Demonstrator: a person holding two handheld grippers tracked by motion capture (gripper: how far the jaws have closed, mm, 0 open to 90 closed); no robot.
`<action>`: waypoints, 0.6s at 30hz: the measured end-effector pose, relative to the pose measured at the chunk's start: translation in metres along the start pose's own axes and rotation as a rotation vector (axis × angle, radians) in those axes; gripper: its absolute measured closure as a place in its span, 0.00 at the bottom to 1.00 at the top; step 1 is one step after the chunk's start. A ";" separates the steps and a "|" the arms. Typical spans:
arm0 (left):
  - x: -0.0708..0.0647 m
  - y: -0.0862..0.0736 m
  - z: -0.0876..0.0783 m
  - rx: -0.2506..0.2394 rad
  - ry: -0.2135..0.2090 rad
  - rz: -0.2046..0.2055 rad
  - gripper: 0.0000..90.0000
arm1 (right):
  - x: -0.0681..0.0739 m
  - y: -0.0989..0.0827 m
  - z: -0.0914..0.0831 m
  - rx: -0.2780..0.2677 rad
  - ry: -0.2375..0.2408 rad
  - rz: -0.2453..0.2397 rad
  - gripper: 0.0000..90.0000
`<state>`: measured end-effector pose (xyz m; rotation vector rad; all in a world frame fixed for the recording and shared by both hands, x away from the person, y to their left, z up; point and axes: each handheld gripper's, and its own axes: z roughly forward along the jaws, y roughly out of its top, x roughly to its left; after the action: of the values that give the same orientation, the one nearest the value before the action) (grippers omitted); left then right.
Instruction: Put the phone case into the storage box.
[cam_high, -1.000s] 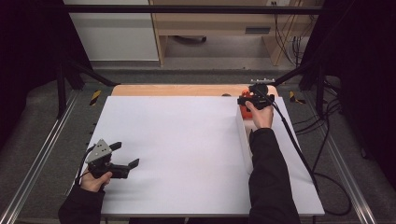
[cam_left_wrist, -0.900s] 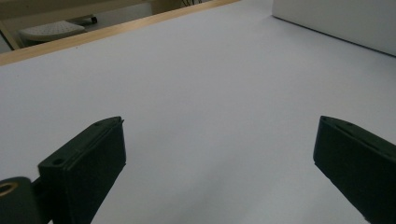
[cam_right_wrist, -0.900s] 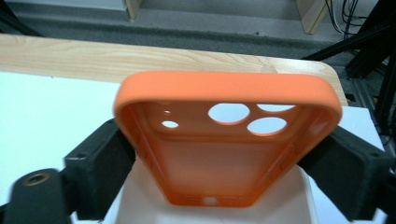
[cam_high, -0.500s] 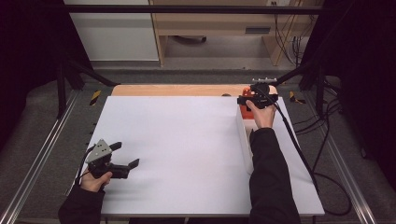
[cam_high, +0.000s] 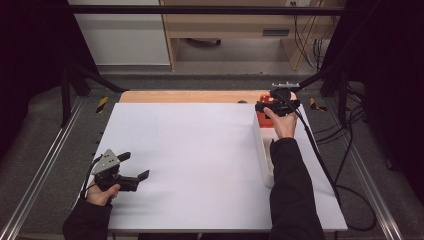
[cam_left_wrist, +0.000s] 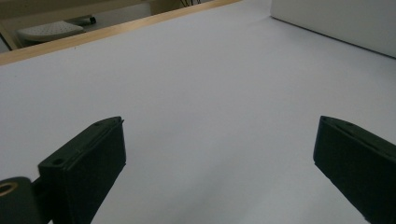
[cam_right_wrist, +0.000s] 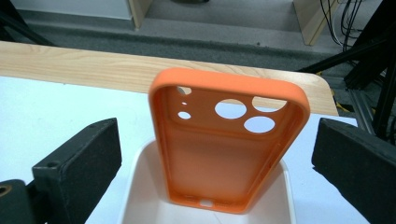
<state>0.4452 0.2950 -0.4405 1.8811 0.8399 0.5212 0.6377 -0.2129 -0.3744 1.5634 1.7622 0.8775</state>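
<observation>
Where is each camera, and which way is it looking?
High view: above the table, looking forward and down; both forearms, left gripper and right gripper show.
Left gripper view: rides that gripper, faces across the bare white table; open jaws show.
Right gripper view: faces the orange phone case standing in the white tray; open jaws beside it.
Shared: white tray, table.

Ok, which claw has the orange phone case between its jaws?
The right claw, at the far right of the table: the orange phone case stands in the white tray between its open jaws. The left claw has none.
</observation>
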 end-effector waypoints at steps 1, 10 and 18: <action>0.000 0.000 0.000 -0.001 -0.001 0.000 0.02 | 0.000 0.000 -0.002 -0.003 0.009 -0.003 0.02; 0.000 0.001 0.000 -0.005 -0.003 -0.017 0.02 | 0.000 0.001 -0.028 -0.058 0.049 -0.028 0.02; -0.001 0.002 0.000 -0.003 -0.009 -0.027 0.01 | 0.001 0.001 -0.053 -0.107 0.120 -0.045 0.01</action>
<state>0.4454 0.2939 -0.4391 1.8651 0.8573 0.4966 0.5956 -0.2158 -0.3431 1.4242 1.7950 1.0446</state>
